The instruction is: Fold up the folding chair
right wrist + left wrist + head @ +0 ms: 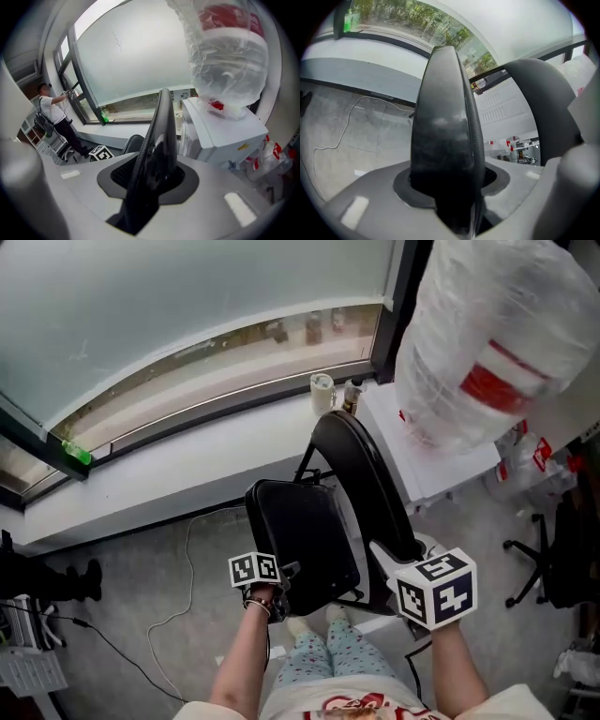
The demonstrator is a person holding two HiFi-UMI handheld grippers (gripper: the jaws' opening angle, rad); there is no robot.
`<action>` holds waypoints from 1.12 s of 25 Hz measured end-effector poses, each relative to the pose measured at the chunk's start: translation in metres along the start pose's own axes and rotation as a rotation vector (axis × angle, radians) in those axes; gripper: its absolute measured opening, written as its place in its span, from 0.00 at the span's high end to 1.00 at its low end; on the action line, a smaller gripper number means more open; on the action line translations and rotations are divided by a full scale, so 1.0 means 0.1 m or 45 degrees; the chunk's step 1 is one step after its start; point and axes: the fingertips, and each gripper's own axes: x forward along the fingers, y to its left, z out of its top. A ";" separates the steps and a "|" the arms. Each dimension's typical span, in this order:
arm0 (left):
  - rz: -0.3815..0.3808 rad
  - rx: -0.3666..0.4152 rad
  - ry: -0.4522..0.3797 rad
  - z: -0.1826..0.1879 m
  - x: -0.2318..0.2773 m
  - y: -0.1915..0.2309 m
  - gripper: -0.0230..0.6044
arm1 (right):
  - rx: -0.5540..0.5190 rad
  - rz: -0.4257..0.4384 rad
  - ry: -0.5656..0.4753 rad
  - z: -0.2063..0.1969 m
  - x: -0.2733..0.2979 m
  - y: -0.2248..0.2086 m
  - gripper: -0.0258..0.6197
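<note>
1. Fingers (361,201) of the left gripper (281,579) are clamped on the near edge of the black seat (300,535) of the folding chair (323,521). That edge is seen filling the gap between them in the left gripper view.
2. The fingers (225,180) of the right gripper (398,554) are pinched on the top of the curved backrest (366,465). Its glossy black rim is seen running up between them in the right gripper view.
3. The folding chair is set on the grey floor (131,587), below the white window ledge (169,474) and just beside the white cabinet (441,470) towards the floor's right edge.
4. The seat is raised at its near edge towards the backrest, but a gap is left between the two, as is shown in the left gripper view.
5. A large bundle wrapped in clear plastic (497,334) is carried on the cabinet's top, and a pale cup (322,392) is placed at the ledge's right end.
6. A white cable (187,559) is trailed across the floor, left of the chair.
7. A person (51,115) is seen standing by the window, well apart from the chair.
</note>
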 end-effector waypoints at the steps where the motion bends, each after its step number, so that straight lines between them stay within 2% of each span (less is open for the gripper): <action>1: 0.014 0.003 -0.001 0.00 0.01 -0.09 0.59 | -0.005 -0.007 -0.002 0.01 -0.03 -0.01 0.77; 4: 0.025 -0.001 -0.010 0.02 0.06 -0.39 0.61 | -0.031 -0.032 -0.006 0.04 -0.10 -0.05 0.77; 8: -0.028 -0.013 -0.013 0.04 0.12 -0.78 0.67 | -0.028 -0.045 -0.030 0.09 -0.17 -0.08 0.77; 12: -0.015 -0.009 -0.015 0.07 0.22 -1.09 0.69 | -0.025 -0.054 -0.046 0.13 -0.23 -0.15 0.77; 22: -0.016 -0.012 -0.018 0.06 0.47 -1.68 0.74 | -0.043 -0.079 -0.070 0.14 -0.35 -0.30 0.77; 28: 0.048 -0.003 -0.005 0.06 0.61 -1.92 0.74 | -0.037 -0.088 -0.075 0.16 -0.40 -0.39 0.78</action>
